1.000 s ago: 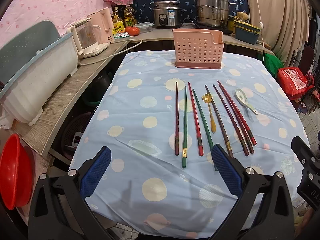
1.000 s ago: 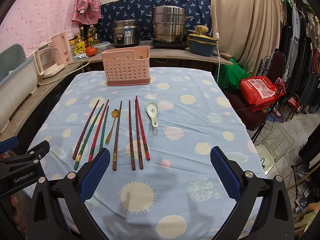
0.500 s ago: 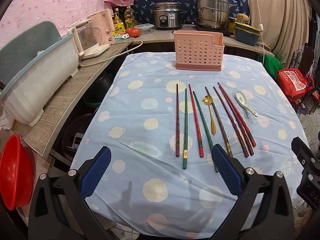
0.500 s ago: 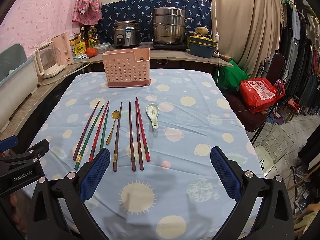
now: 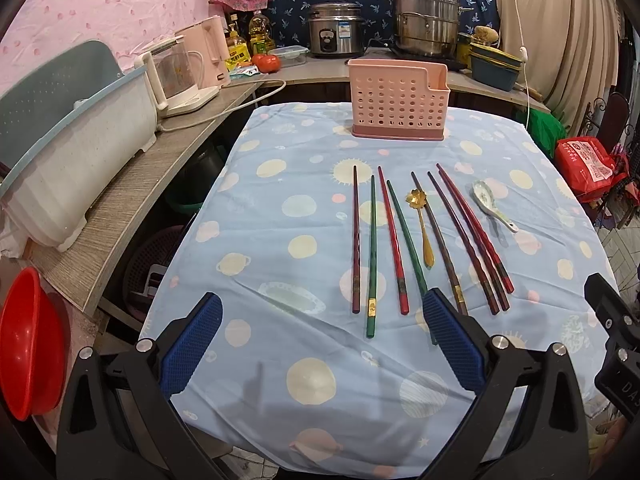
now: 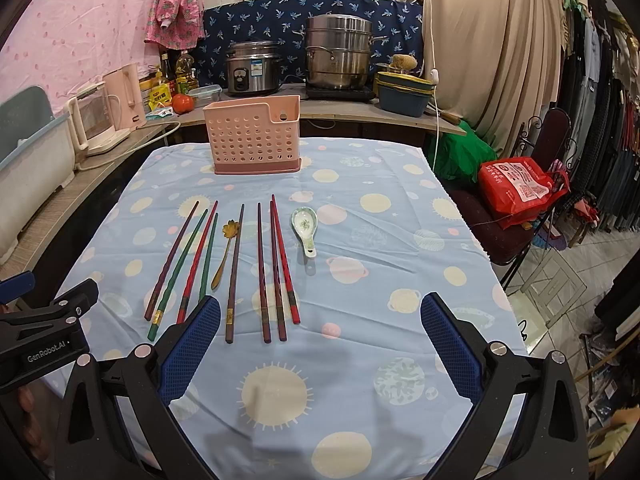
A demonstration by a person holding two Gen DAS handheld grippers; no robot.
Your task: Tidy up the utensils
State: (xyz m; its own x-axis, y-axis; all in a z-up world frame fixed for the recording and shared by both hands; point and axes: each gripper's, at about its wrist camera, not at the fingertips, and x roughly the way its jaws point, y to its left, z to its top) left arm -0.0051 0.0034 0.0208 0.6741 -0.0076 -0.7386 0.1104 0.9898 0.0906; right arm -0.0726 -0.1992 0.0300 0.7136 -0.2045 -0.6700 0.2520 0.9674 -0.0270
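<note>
Both claws, left gripper [image 5: 322, 334] and right gripper [image 6: 320, 334], hang spread and empty at the near edge, nothing sorted yet, so next comes closing on a chopstick [image 6: 234, 276] for the far pink caddy [image 6: 252, 136].

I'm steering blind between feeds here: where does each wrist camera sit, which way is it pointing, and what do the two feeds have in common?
Left wrist: on the left gripper at the table's near edge, facing the pink caddy; its open blue pads frame the chopsticks; right gripper at right edge.
Right wrist: on the right gripper, further right, facing likewise; open pads, left gripper at left edge.
Shared: caddy, chopsticks, gold spoon, ceramic spoon, tablecloth.
</note>
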